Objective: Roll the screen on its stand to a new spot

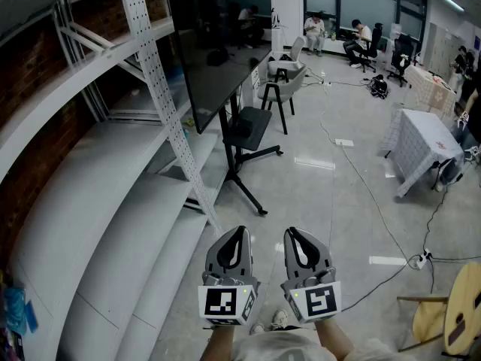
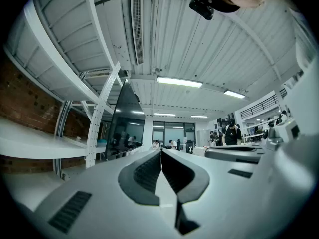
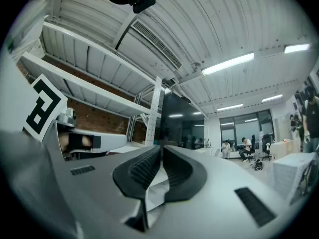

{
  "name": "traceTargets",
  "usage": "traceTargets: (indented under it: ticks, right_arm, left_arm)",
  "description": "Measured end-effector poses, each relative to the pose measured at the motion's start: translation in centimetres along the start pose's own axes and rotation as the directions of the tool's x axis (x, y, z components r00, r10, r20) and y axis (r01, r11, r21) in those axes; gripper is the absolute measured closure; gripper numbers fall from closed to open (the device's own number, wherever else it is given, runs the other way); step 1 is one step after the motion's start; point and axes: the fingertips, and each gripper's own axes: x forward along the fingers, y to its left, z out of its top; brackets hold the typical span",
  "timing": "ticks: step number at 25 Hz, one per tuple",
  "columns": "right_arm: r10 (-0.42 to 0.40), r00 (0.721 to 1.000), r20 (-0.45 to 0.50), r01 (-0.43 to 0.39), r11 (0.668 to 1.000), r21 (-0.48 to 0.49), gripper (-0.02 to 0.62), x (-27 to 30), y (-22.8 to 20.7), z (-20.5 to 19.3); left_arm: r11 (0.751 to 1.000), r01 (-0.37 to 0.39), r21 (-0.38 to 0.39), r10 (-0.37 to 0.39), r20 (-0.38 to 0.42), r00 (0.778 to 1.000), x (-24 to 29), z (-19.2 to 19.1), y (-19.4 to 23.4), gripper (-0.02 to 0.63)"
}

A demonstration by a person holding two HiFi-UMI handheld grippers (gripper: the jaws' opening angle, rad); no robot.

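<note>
Black screen (image 1: 218,51) on a black stand (image 1: 248,130) (white shelving (image 1: 113,224), red-brown brick wall (image 1: 30,81)).

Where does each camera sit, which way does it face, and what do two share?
Head view: head-mounted, facing forward and steeply down at floor, shelves and screen; left tool and right tool, both shut, show at bottom.
Left gripper view: on the left tool, facing along its shut jaws toward the screen; the right tool shows at right.
Right gripper view: on the right tool, facing along its shut jaws at the screen; the left tool shows at left.
Shared: both gripper views show screen and shelves.
</note>
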Motion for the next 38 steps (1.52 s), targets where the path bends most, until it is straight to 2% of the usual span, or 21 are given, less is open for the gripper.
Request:
traceTargets:
  ticks: [5, 13, 19, 23, 27, 33, 38]
  right_arm:
    - [-0.011, 1.000, -0.008, 0.011, 1.000, -0.018, 0.569, 0.6, -0.4, -0.3]
    - [0.018, 1.000, -0.015, -0.017, 1.000, 0.014, 0.574, 0.9, -1.3, -1.0]
    - [0.019, 0.998, -0.052, -0.014, 0.995, 0.094, 0.574, 0.3, -4.2, -2.8]
    - [0.036, 0.999, -0.030, -0.034, 0.997, 0.070, 0.574, 0.2, -5.3, -3.3]
    - [0.023, 0.998, -0.062, -0.017, 0.995, 0.097, 0.572, 0.2, -6.7, -5.0]
    - [0.027, 0.997, -0.073, -0.019, 0.993, 0.115, 0.572, 2.8, -8.1, -6.5]
    - [0.023, 0.997, -0.074, -0.016, 0.996, 0.090, 0.572, 8.3, -9.9, -8.6]
  left_arm:
    - [1.000, -0.007, -0.003, 0.007, -0.012, 1.000, 0.5, -0.4, 0.7, 0.591]
    - [0.999, -0.040, 0.002, 0.040, -0.026, 0.999, 1.1, -0.5, 0.8, 0.591]
    - [0.996, -0.084, 0.011, 0.085, -0.039, 0.996, 2.2, -1.4, 1.0, 0.591]
    - [0.994, -0.110, 0.022, 0.110, -0.036, 0.993, 3.1, -1.9, 1.2, 0.591]
    - [0.994, -0.104, 0.019, 0.105, -0.066, 0.992, 3.8, -3.4, 0.6, 0.591]
    - [0.993, -0.121, 0.015, 0.121, -0.064, 0.991, 6.9, -4.2, 2.0, 0.591]
    - [0.994, -0.110, -0.001, 0.110, -0.058, 0.992, 12.5, -5.4, 5.2, 0.591]
